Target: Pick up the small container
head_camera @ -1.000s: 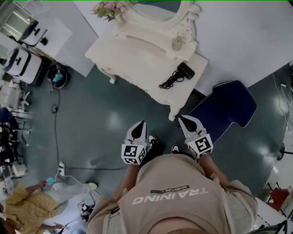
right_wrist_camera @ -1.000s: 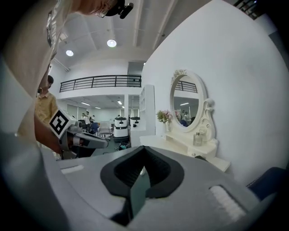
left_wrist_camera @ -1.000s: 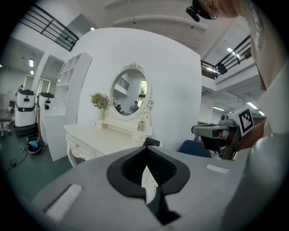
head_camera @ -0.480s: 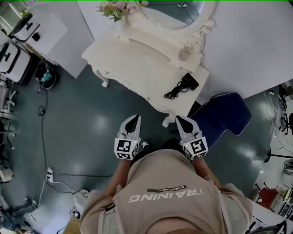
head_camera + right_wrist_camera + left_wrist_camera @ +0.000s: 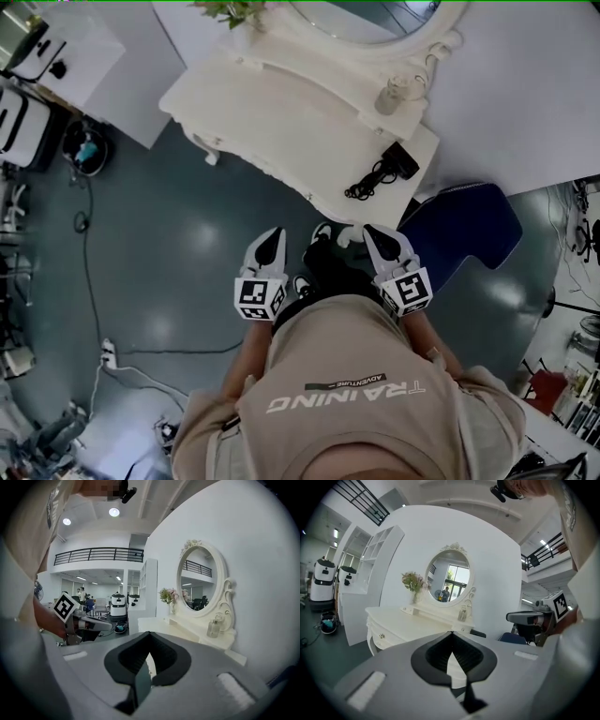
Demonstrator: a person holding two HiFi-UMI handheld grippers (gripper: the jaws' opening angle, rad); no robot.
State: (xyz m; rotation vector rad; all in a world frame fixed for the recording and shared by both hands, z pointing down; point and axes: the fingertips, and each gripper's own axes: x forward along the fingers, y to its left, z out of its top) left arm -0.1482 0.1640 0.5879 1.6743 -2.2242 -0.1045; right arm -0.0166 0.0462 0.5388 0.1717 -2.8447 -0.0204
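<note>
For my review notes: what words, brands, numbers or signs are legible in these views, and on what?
"TRAINING": on the person's shirt, upside down in the head view.
"ADVENTURE": small line above it; the rest is too small to read.
No words: only square marker patterns on the left hand-held gripper and right hand-held gripper.
No readable label: the small container.

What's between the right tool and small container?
Head view: black hair dryer and its cord lie on the dressing table between right tool and small container.
</note>
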